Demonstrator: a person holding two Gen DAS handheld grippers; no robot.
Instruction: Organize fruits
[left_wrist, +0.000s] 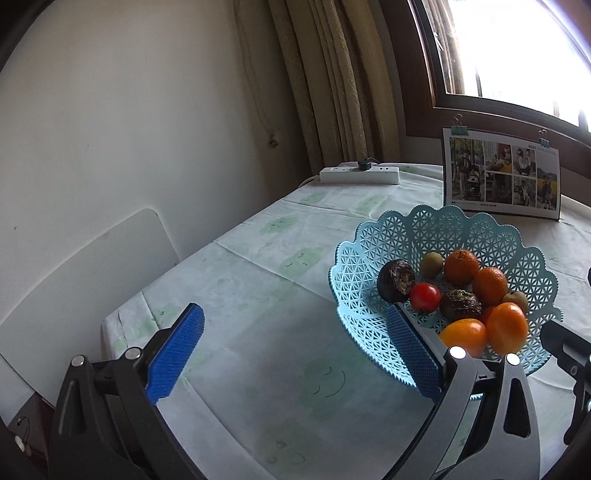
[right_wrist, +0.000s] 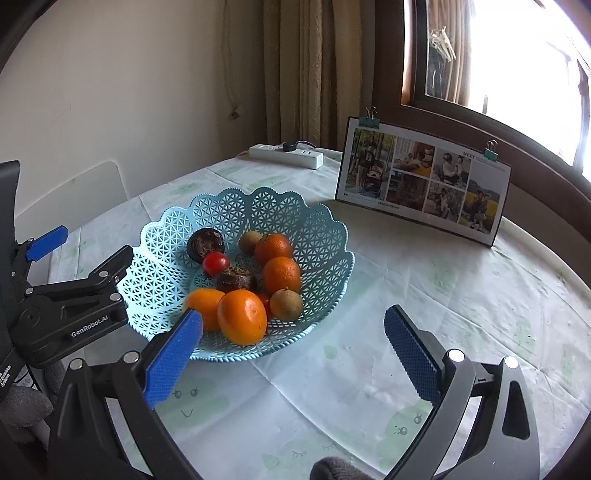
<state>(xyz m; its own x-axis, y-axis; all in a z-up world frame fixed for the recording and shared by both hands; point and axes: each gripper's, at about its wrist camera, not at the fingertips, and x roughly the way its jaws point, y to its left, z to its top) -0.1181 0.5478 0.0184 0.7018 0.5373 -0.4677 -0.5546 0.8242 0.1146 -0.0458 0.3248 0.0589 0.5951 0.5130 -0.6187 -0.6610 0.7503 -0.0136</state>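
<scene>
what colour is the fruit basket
Light blue, with an openwork lattice pattern; the basket shows best in the right wrist view.

Our left gripper (left_wrist: 295, 325) hangs above the tablecloth (left_wrist: 258, 295) with its blue pads spread wide and nothing between them. Our right-hand pad (left_wrist: 413, 354) overlaps the near rim of the light blue lattice basket (left_wrist: 369, 314). Just beyond that pad lie a cherry tomato (left_wrist: 425, 296), two dark brown fruits and several oranges. Farther ahead stands a clipped photo collage (left_wrist: 504, 175), and to its left lies a power strip (left_wrist: 360, 174).
</scene>
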